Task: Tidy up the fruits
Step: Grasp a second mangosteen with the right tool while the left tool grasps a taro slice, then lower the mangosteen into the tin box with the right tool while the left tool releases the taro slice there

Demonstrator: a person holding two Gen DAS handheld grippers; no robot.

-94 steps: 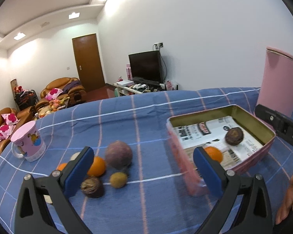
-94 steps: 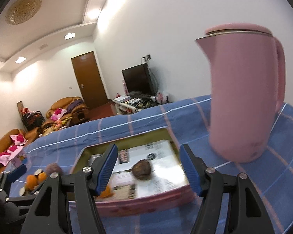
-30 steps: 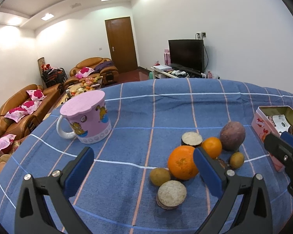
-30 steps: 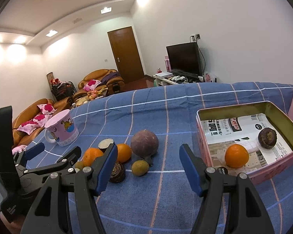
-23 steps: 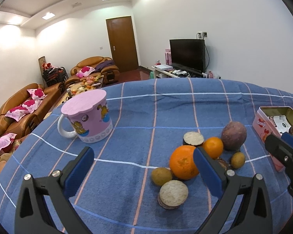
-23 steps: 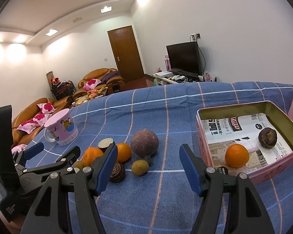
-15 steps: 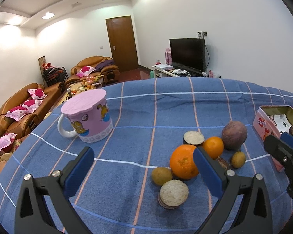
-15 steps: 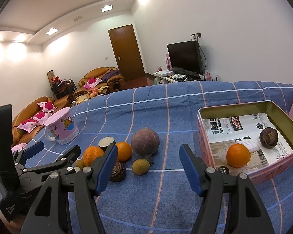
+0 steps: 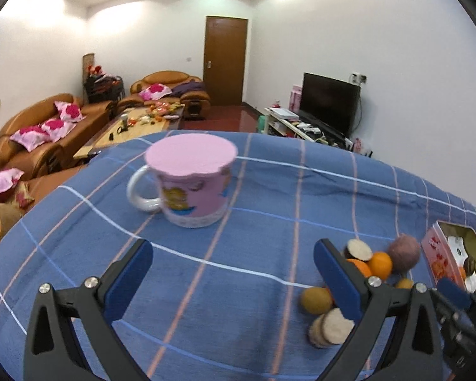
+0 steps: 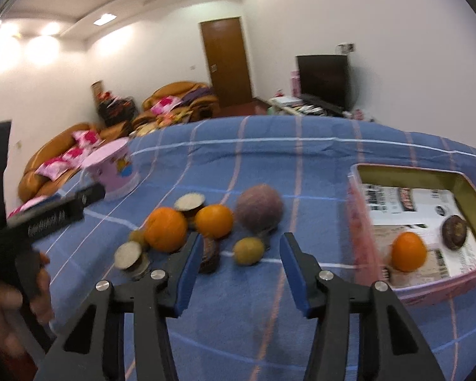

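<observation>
Right gripper [image 10: 241,262] jaws closing, narrower than a second ago, nothing pinched; small yellow-green fruit [image 10: 248,250] centre frame, likely next for tin [image 10: 355,209]. Left gripper [image 9: 231,277] wide, empty, swung toward pink mug [image 9: 192,179].

Recessed ceiling lights [image 10: 104,19] lit the room brightly and flared white on the walls around them. Both fisheye views bowed toward black corners. Motion blur smeared the right wrist view, softening the fruit pile [image 10: 203,222] below those lights.
</observation>
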